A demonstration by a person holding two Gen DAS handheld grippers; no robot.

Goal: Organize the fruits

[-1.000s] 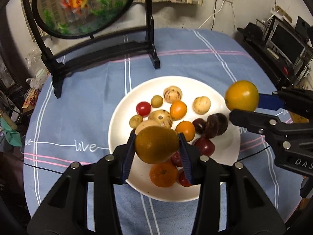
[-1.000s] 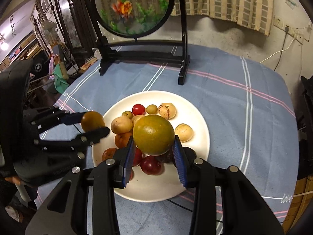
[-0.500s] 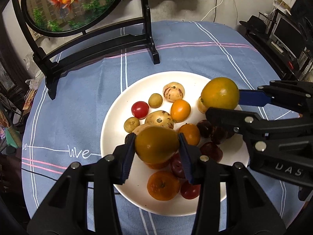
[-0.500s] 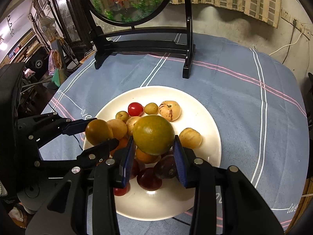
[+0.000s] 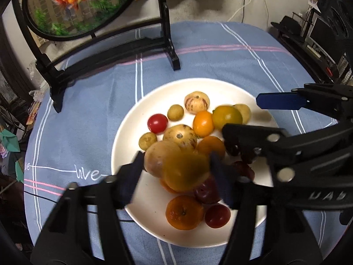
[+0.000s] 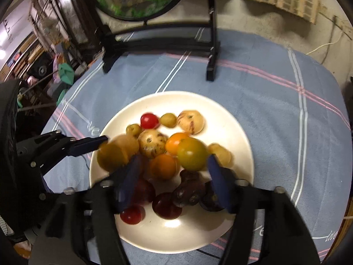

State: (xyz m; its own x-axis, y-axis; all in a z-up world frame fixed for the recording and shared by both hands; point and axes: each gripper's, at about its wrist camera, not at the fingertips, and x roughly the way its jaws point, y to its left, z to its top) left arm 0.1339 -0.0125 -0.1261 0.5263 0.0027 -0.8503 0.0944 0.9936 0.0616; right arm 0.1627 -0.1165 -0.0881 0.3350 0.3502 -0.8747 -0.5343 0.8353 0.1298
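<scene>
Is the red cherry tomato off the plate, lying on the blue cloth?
No. In the left wrist view the red cherry tomato lies on the white plate, beside a small green fruit.

Left gripper (image 5: 174, 172) has its jaws opening right over the white plate (image 5: 136, 218), with a blurry brownish-yellow pear (image 5: 185, 172) between them, pads looking clear of it. The right gripper (image 5: 253, 116) comes in from the right, jaws opening too, and a green-yellow citrus (image 5: 227, 117) sits on the plate between them among the other fruit. A mandarin (image 5: 184, 213) and a red cherry tomato (image 5: 157, 123) are on there too. Blue striped cloth (image 5: 88, 110) covers the surface, goldfish screen (image 5: 72, 4) at the back.
</scene>
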